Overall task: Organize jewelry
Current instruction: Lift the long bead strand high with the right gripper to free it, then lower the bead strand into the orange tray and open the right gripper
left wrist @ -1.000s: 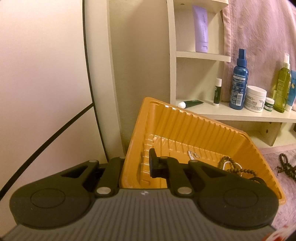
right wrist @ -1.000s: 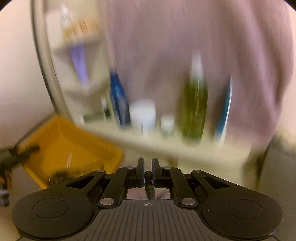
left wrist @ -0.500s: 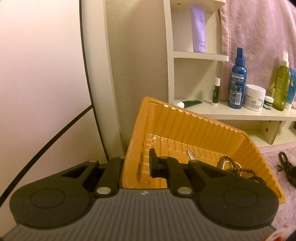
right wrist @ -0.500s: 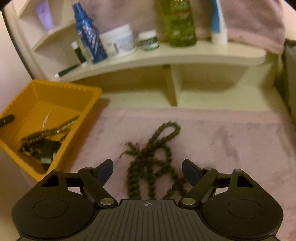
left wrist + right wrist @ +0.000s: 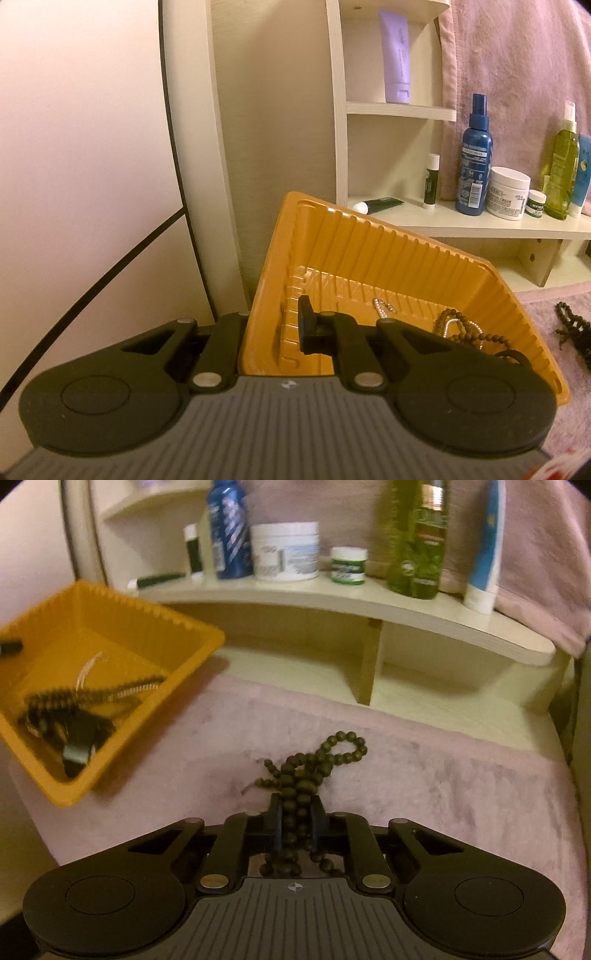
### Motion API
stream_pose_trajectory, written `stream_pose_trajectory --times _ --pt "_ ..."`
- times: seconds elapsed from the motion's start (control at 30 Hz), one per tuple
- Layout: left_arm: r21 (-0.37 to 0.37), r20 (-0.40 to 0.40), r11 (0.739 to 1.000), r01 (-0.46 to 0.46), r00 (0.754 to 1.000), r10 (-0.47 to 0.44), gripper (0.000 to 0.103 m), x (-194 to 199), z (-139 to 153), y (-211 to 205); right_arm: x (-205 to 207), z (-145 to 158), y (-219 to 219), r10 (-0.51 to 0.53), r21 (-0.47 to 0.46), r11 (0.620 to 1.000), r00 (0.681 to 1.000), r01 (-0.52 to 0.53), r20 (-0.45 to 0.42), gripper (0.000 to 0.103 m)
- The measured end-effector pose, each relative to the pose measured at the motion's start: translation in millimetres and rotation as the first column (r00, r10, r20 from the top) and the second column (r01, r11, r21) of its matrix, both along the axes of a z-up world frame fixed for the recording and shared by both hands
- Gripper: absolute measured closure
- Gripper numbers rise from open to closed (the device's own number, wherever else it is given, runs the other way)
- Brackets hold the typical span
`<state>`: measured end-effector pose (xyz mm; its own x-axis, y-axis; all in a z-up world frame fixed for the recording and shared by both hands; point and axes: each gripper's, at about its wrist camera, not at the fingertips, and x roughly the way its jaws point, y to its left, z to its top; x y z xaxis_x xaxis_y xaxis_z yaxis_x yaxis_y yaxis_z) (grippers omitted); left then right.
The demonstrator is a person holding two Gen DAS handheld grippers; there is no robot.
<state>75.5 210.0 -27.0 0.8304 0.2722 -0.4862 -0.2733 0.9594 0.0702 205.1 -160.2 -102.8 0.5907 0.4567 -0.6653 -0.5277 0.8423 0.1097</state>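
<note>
Right tongs [image 5: 295, 823] around bead necklace [image 5: 314, 760]

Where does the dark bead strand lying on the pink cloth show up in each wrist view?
Left wrist: dark bead strand at the far right edge, on the pink cloth, right of the orange tray.
Right wrist: strand at lower centre, between the right gripper fingers.
Shared landmark: the orange tray.

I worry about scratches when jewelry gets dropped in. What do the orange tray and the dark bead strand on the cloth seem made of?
Orange tray: looks like thin moulded plastic, glossy, with ribbed walls and highlights on the rim. Dark bead strand: round matte beads, dull brown-green, probably wood or seed, though the look leaves it open.
</note>
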Motion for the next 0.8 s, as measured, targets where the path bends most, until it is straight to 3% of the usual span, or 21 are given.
stream_pose_trajectory --times 0.13,0.4,0.6,0.8 --pt "0.0 0.0 1.0 0.004 1.0 -0.004 0.093 -0.1 0.4 0.0 -2.2 31.5 -13.7 -0.019 0.074 0.997 1.0 0.018 0.014 0.089" --pt "-0.011 0.004 1.0 0.0 1.0 0.0 0.093 -0.6 -1.2 2.1 -15.7 115.2 -25.3 -0.001 0.154 0.988 0.991 -0.019 0.13 0.089" --pt "-0.019 0.007 1.0 -0.001 1.0 0.001 0.093 -0.5 -2.2 3.8 -21.4 157.2 -7.2 0.023 0.199 0.978 0.981 -0.063 0.195 0.089" --pt "-0.027 0.012 1.0 0.001 1.0 -0.001 0.093 0.0 -2.7 4.6 -22.8 179.7 31.6 0.096 0.24 0.959 0.968 -0.152 0.23 0.089"
